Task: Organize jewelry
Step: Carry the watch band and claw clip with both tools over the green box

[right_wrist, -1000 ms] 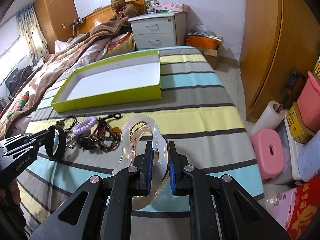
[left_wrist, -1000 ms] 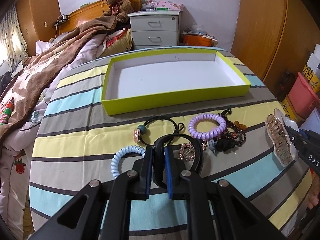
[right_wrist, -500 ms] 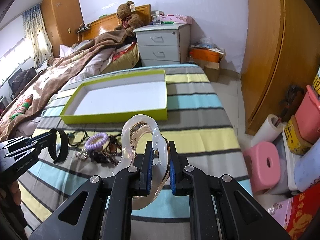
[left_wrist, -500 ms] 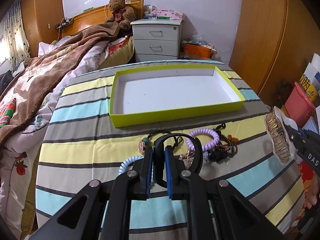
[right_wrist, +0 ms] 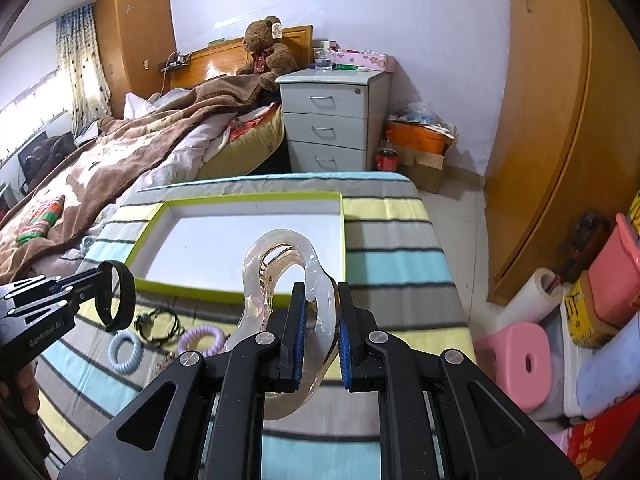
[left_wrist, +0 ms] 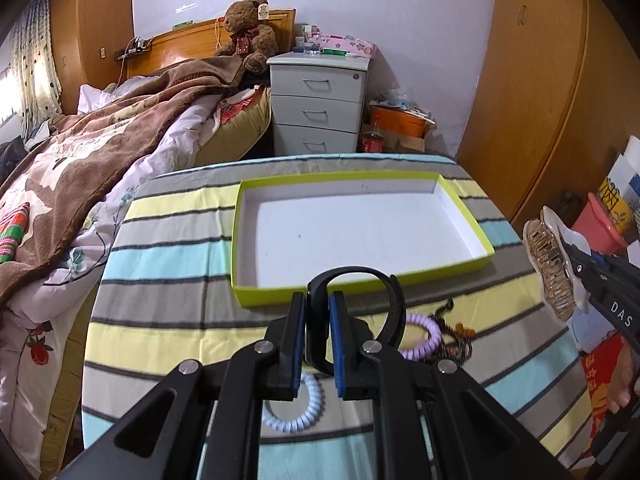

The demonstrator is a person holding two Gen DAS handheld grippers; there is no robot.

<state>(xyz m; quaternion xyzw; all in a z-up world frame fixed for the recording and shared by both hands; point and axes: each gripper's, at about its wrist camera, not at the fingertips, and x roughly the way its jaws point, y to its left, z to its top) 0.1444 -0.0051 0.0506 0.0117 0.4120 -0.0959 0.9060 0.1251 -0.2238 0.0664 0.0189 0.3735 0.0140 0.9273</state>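
My left gripper [left_wrist: 318, 300] is shut on a black bangle [left_wrist: 394, 300] and holds it in the air over the table, short of the yellow-green tray [left_wrist: 466, 208]. My right gripper [right_wrist: 319, 290] is shut on a clear hair claw clip [right_wrist: 280, 258], also lifted, near the tray's front right corner [right_wrist: 342, 216]. The clip shows at the right in the left wrist view [left_wrist: 552, 272]. The bangle shows at the left in the right wrist view [right_wrist: 120, 296]. The tray's white inside holds nothing.
On the striped tablecloth lie a pale blue coil tie [right_wrist: 126, 350], a purple coil tie [right_wrist: 202, 336], a black cord pendant [right_wrist: 158, 322] and brown beads [left_wrist: 456, 332]. A bed, drawers [left_wrist: 320, 104] and a wardrobe stand beyond. A pink stool [right_wrist: 516, 360] stands at the right.
Both grippers have risen and moved toward the tray, each keeping its hold. The jewelry left on the cloth now lies lower and nearer in both views.
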